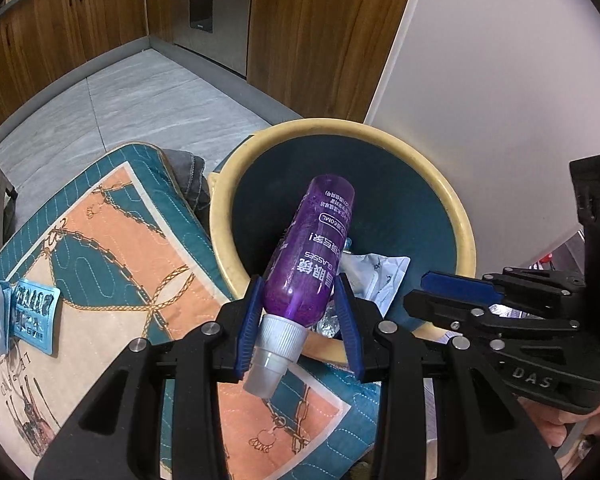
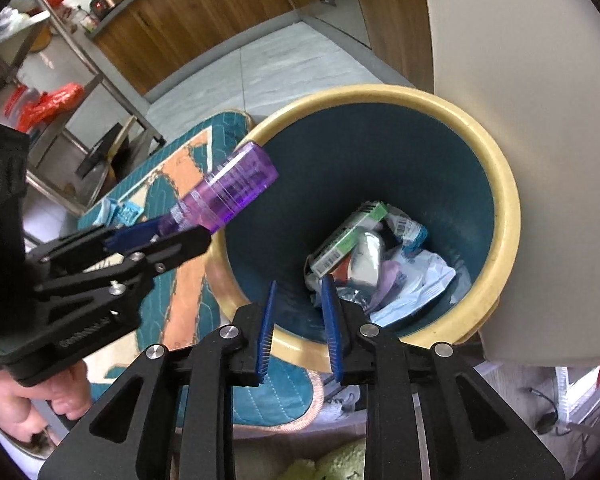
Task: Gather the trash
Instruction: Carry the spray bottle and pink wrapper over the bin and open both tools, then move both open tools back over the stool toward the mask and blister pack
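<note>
My left gripper [image 1: 298,284] is shut on a purple spray bottle [image 1: 312,252] with a white cap, held over the rim of a round bin [image 1: 466,236] with a cream rim and dark teal inside. The bottle [image 2: 230,196] also shows in the right wrist view, held by the left gripper [image 2: 160,230] at the bin's left edge. My right gripper [image 2: 298,280] is open and empty over the bin [image 2: 508,216]; it shows at right in the left wrist view [image 1: 452,286]. Several wrappers and a green box [image 2: 348,236] lie in the bin. A blue blister pack [image 1: 32,312] lies on the cushion.
A teal and orange patterned cushion [image 1: 112,248] lies left of the bin. A white panel [image 1: 480,60] stands behind the bin. Wooden cabinets [image 1: 320,28] and grey tiled floor [image 1: 140,100] lie beyond. A metal rack [image 2: 80,80] with red bags stands far left.
</note>
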`<act>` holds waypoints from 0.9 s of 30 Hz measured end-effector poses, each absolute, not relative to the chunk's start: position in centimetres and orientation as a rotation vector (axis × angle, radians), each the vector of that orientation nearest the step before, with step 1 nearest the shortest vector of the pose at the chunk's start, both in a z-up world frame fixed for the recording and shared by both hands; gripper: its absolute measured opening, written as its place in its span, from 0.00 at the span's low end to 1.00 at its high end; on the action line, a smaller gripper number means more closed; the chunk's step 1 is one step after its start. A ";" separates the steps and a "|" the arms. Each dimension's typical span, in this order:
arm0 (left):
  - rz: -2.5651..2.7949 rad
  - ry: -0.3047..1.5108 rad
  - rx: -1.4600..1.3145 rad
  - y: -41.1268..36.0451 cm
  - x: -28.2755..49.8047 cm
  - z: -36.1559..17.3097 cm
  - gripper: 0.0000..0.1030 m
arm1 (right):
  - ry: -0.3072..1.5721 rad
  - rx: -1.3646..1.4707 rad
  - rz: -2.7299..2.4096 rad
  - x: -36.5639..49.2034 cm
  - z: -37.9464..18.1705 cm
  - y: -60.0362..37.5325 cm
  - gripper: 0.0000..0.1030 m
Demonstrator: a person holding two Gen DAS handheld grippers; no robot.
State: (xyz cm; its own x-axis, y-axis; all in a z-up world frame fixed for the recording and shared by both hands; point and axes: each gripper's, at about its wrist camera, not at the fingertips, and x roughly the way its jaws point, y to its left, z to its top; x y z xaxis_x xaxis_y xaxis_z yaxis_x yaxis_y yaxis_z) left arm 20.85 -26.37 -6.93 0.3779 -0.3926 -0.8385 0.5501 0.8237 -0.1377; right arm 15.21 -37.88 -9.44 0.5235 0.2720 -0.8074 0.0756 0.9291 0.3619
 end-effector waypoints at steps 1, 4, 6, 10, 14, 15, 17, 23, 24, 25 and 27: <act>-0.607 1.019 0.176 -26.5 20.9 -7.0 0.35 | 1.010 0.386 0.117 15.0 -9.4 -38.2 0.24; -0.611 1.025 0.173 -26.8 21.1 -7.2 0.35 | 0.972 0.425 0.105 14.5 -8.9 -39.3 0.26; -0.617 1.030 0.173 -27.1 21.2 -7.3 0.35 | 0.945 0.454 0.094 14.3 -8.5 -40.0 0.29; -0.634 1.032 0.196 -28.1 21.0 -7.6 0.35 | 0.926 0.473 0.082 14.2 -8.3 -40.6 0.29; -0.642 1.019 0.204 -28.6 20.9 -7.4 0.37 | 0.921 0.475 0.077 14.1 -8.3 -40.5 0.29; -0.645 1.016 0.204 -28.5 20.9 -7.3 0.37 | 0.920 0.477 0.077 14.2 -8.3 -40.5 0.29; -0.644 1.017 0.202 -28.4 20.8 -7.3 0.37 | 0.919 0.483 0.078 14.2 -8.3 -40.5 0.29; -0.625 1.019 0.184 -26.9 20.8 -7.0 0.41 | 0.913 0.484 0.073 14.2 -8.2 -40.6 0.29; -0.618 1.016 0.179 -26.5 20.8 -6.9 0.47 | 0.913 0.487 0.074 14.2 -8.2 -40.7 0.30; -0.611 1.011 0.177 -26.2 20.8 -6.8 0.51 | 0.913 0.488 0.072 14.2 -8.2 -40.7 0.31; -0.608 1.007 0.176 -25.6 20.9 -6.7 0.54 | 0.911 0.488 0.071 14.3 -8.2 -40.6 0.33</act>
